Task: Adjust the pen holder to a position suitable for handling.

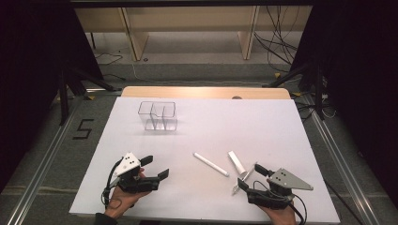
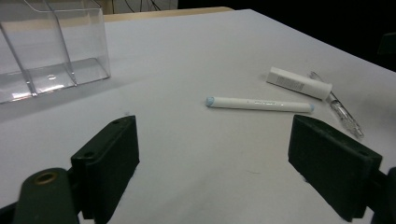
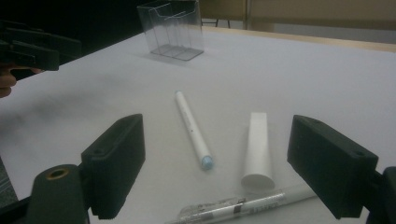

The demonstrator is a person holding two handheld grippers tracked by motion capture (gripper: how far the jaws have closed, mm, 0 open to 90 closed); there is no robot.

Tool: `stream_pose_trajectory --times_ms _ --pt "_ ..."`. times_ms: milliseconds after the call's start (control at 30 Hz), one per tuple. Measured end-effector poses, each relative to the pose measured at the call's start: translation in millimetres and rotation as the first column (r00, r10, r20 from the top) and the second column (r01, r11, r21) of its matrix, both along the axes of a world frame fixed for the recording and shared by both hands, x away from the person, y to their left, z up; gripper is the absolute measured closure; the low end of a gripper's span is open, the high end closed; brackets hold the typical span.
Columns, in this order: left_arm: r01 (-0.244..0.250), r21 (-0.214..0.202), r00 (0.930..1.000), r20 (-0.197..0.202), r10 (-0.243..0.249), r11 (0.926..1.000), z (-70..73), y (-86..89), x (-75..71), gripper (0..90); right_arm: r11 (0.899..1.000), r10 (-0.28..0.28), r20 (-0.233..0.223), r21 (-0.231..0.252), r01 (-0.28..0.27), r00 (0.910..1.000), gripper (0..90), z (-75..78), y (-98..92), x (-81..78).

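The only writing I can read is a black "5" marked on the floor at the left of the high view; the grey print on the short white tube and the fine line of text along the white marker are too small for me to make out. My left tool sits at the lower left of the desk with its jaws wide and nothing between them, and my right tool at the lower right is just as wide, holding nothing. The right tool is just beside the clear pen, with the white tube and marker lying in the lower middle of the frame and the clear divided holder well apart toward the upper left.
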State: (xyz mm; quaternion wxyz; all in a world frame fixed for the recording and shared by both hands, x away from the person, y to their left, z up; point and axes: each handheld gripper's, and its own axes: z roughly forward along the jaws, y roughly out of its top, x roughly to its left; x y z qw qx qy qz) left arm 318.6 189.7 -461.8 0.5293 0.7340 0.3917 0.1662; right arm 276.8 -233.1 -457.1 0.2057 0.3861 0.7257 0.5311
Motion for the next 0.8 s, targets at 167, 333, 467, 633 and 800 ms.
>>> stream_pose_trajectory --times_ms 167,333,467,633,800 --pt "-0.023 0.000 0.9997 0.010 0.023 0.9997 6.4 5.1 6.2 15.9 1.000 0.005 0.006 0.003 -0.005 1.0000 20.0 1.5 -0.3 -1.0" --pt "-0.063 -0.009 0.9980 0.001 0.063 0.9980 12.0 13.8 18.1 15.9 1.000 0.005 0.005 0.003 -0.005 1.0000 20.1 1.5 -0.4 -0.6" --pt "-0.105 0.001 0.9945 -0.005 0.105 0.9945 13.5 20.8 28.0 15.9 1.000 0.002 0.009 0.007 -0.002 1.0000 20.2 2.3 -1.3 -0.4" --pt "-0.156 0.010 0.9877 -0.011 0.156 0.9877 17.4 27.5 41.4 16.5 1.000 0.003 0.010 0.006 -0.003 0.9999 20.3 2.4 -1.2 -0.8" --pt "-0.195 0.024 0.9807 -0.014 0.195 0.9806 20.3 34.2 55.6 16.7 1.000 0.003 0.013 0.007 -0.003 0.9999 20.3 3.0 -1.8 -1.1"
